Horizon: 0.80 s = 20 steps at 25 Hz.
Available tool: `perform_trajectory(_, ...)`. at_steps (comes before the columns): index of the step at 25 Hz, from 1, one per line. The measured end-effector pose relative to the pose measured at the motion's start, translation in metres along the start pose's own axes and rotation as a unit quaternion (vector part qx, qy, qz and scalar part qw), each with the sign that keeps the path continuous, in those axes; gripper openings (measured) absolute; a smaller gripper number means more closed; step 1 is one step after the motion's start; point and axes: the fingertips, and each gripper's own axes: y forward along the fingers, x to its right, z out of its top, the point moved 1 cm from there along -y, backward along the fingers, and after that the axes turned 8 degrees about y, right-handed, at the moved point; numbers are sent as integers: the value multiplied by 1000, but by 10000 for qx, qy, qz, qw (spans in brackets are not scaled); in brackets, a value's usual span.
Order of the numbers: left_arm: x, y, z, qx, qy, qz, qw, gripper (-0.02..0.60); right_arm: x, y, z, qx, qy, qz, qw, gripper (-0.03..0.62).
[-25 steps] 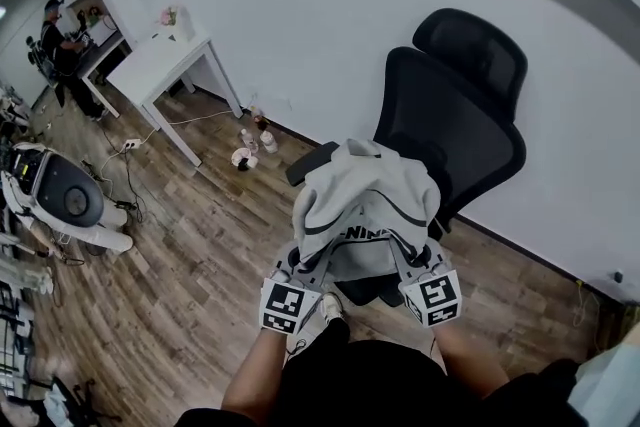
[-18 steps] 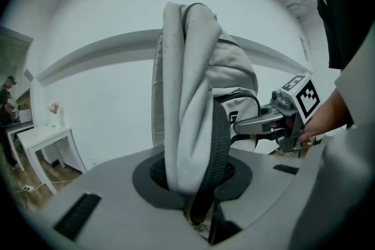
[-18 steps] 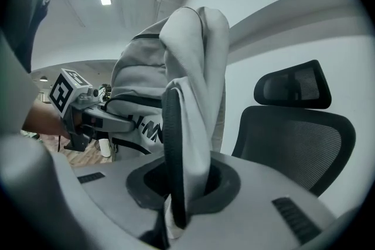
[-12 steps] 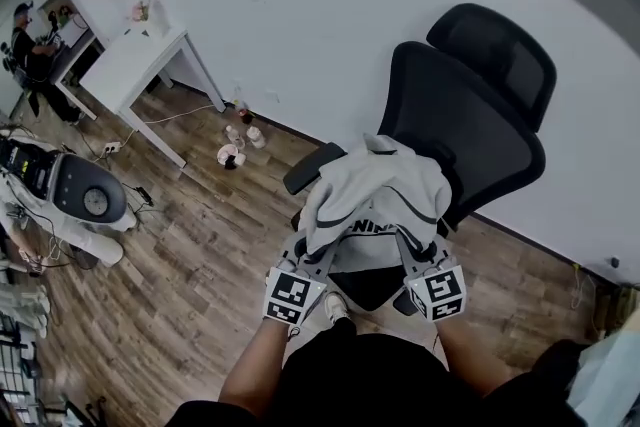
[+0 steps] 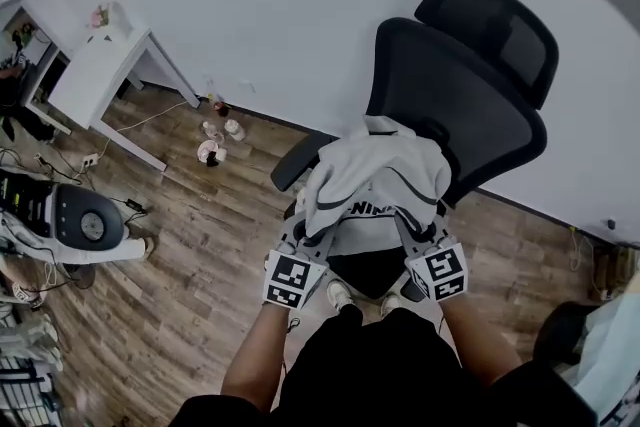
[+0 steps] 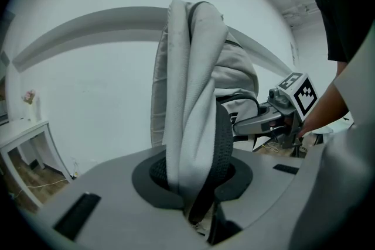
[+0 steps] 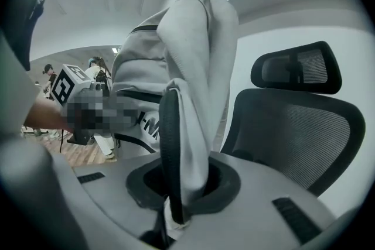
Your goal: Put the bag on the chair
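Over the seat, at 12 o'clock: we hold the grey bag (image 5: 375,180) up in front of the black chair (image 5: 470,115). Its bottom is close above the seat (image 5: 364,271), and we cannot tell whether they touch.
Left gripper (image 5: 316,241): the jaws are closed on a fold of grey cloth and the black padded strap (image 6: 220,143), at the bag's 8 o'clock side.
Right gripper (image 5: 410,227): the jaws are clamped on the matching cloth and strap at the 4 o'clock side.
Step in hand: by our reading, lowering the bag onto the seat.
Doing it well: we bring both grippers down together and level. We ease the bag toward the backrest (image 5: 430,65) at 12 o'clock so it sits deep. We let go only once the seat bears the weight.
Risk: the bag looks soft, so if released early it may slump toward 6 o'clock and slide off. The armrest (image 5: 295,167) at 9 o'clock could snag it.
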Motion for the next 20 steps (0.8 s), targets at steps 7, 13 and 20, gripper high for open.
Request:
perform_trajectory(7,-4,32,-8,-186,-5,-95,9998,91,23,18,-12,-202,62,-3,9998,54)
perform_trajectory(13,-15,61,-17,-417,98,-129,9990,94,41,38,-21,-393,120,183,9990,54)
perform_trajectory(20,-19,99,-42,-796,44,-103,9968,94,66,64,-47,-717,210,266,9969,54)
